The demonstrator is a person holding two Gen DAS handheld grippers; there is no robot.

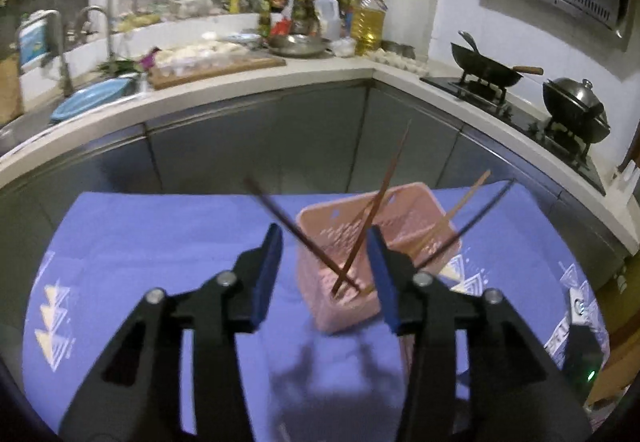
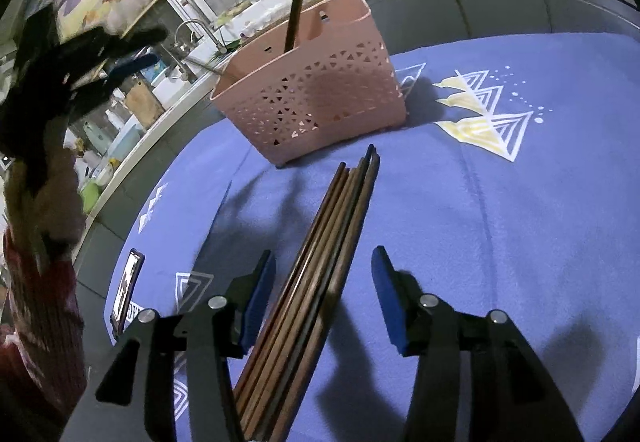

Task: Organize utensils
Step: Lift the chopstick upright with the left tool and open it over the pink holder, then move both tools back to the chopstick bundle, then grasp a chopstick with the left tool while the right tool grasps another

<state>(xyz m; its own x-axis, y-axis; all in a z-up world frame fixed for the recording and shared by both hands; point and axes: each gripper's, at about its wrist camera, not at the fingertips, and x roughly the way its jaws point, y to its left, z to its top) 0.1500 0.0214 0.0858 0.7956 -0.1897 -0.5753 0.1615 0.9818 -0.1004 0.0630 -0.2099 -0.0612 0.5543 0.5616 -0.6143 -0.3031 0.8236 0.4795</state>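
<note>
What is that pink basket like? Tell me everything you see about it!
The pink basket looks like plastic: a tall, narrow box with rounded corners, an open top and walls punched with little triangle holes. Two small holes sit near its rim. It stands upright on the purple cloth, just beyond the chopsticks lying there. Several chopsticks already lean inside it, sticking out at different angles. Neither gripper touches it.
</note>
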